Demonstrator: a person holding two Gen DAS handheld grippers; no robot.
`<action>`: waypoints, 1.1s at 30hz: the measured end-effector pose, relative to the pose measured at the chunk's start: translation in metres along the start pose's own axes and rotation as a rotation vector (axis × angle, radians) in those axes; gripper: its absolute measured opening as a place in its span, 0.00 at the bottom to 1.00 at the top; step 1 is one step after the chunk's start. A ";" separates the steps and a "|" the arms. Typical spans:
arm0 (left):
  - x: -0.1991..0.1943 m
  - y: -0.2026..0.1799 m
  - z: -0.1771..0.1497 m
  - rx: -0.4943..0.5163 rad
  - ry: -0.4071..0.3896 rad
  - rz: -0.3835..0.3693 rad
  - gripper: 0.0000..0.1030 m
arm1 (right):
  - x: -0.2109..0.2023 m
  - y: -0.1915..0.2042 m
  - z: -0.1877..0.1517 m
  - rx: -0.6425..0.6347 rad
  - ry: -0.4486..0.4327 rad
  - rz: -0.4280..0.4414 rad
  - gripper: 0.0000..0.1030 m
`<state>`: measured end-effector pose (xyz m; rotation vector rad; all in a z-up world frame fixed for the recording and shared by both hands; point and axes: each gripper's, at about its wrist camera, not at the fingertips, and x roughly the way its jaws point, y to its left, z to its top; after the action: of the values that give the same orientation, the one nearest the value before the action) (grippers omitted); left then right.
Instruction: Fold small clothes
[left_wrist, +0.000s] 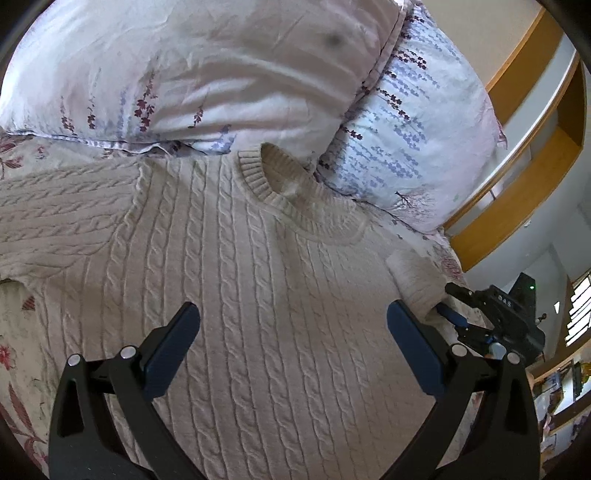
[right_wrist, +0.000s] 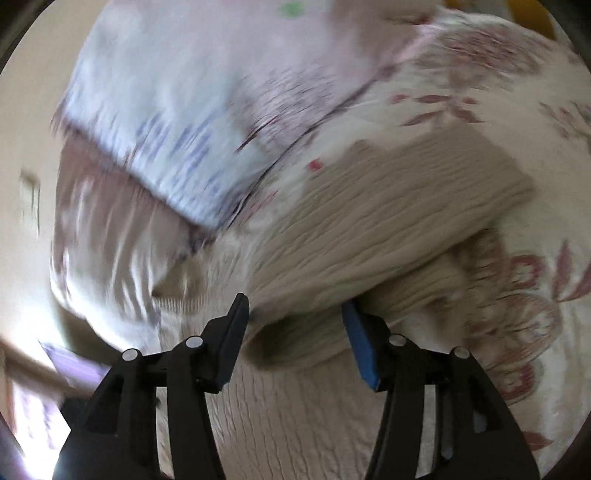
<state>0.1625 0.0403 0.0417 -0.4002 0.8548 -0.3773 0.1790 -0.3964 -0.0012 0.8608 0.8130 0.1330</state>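
A cream cable-knit sweater (left_wrist: 236, 258) is laid flat on a floral bedspread (left_wrist: 14, 354), directly ahead of and beneath the left gripper (left_wrist: 293, 321). Its long axis is seen to run away from that gripper: the ribbed collar (left_wrist: 280, 184) points to the far side, toward two flower-printed pillows (left_wrist: 207, 74), and the body runs back under the fingers. One sleeve (left_wrist: 55, 214) is stretched out to the left of the left gripper, at right angles to the body. The other sleeve is folded in on the right, its ribbed cuff (left_wrist: 410, 273) lying just beyond the left gripper's right finger. The left gripper's jaws are held wide apart above the knit, and nothing is gripped between them. The right gripper (left_wrist: 454, 306) is seen at the right edge of the sweater, close to the folded cuff. In the right wrist view, which is smeared by motion, the right gripper (right_wrist: 295, 310) is shown with its jaws standing partly apart; a fold of the folded sleeve (right_wrist: 388, 236) bulges between the fingers, and the blue pad (right_wrist: 360, 350) lies close against it, but whether the knit is pressed cannot be told from the blur. No container is taken up in the scene; the sweater rests on the bedspread alone, with a wooden bed frame (left_wrist: 517, 206) beyond the pillows to the right.
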 end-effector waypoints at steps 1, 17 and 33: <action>0.000 0.001 0.000 -0.002 0.000 -0.002 0.98 | -0.002 -0.004 0.004 0.024 -0.016 -0.009 0.52; -0.003 0.026 0.006 -0.141 0.004 -0.079 0.97 | 0.044 0.157 -0.070 -0.689 0.091 -0.015 0.19; 0.034 0.049 0.004 -0.383 0.103 -0.162 0.54 | -0.003 0.018 -0.036 0.042 0.130 0.052 0.54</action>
<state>0.1944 0.0669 -0.0015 -0.8141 1.0003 -0.3860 0.1558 -0.3633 -0.0003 0.9199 0.9180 0.2198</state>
